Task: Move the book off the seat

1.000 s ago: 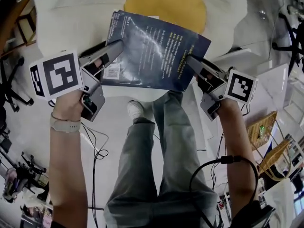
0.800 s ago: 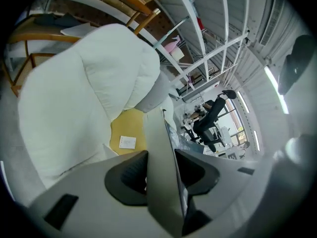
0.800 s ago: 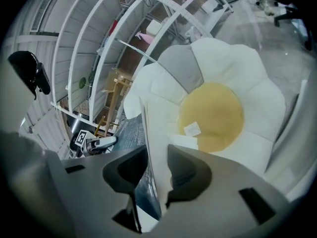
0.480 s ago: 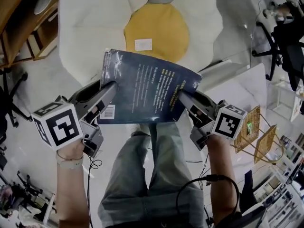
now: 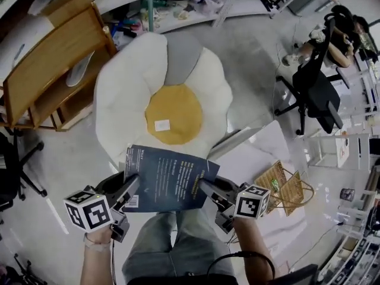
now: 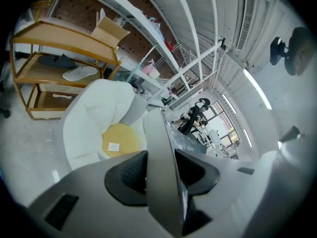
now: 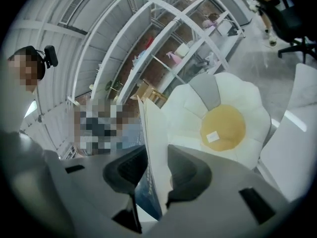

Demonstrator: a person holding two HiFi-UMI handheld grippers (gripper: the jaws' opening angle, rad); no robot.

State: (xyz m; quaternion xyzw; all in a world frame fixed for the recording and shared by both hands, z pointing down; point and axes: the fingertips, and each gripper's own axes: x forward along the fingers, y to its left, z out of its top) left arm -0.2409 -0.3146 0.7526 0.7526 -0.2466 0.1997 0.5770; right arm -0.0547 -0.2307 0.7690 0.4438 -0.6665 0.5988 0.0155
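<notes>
A dark blue book (image 5: 168, 178) hangs in the air in front of the flower-shaped seat (image 5: 163, 103), white with a yellow middle. My left gripper (image 5: 132, 186) is shut on the book's left edge, and my right gripper (image 5: 206, 187) is shut on its right edge. In the left gripper view the book's edge (image 6: 161, 167) stands clamped between the pads, with the seat (image 6: 106, 128) beyond. The right gripper view shows the book (image 7: 153, 152) pinched the same way, the seat (image 7: 223, 123) behind it. The seat holds only a small white tag (image 5: 161, 124).
A wooden shelf unit (image 5: 50, 79) stands left of the seat. White shelving (image 5: 196, 5) runs along the back. A person sits on a black office chair (image 5: 312, 94) at the right. Wicker baskets (image 5: 285, 186) sit by a white table (image 5: 261, 153) to my right.
Both grippers have risen with the book, lifting it clear of the seat. The view has pulled back, so the whole seat and the surrounding room now show.
</notes>
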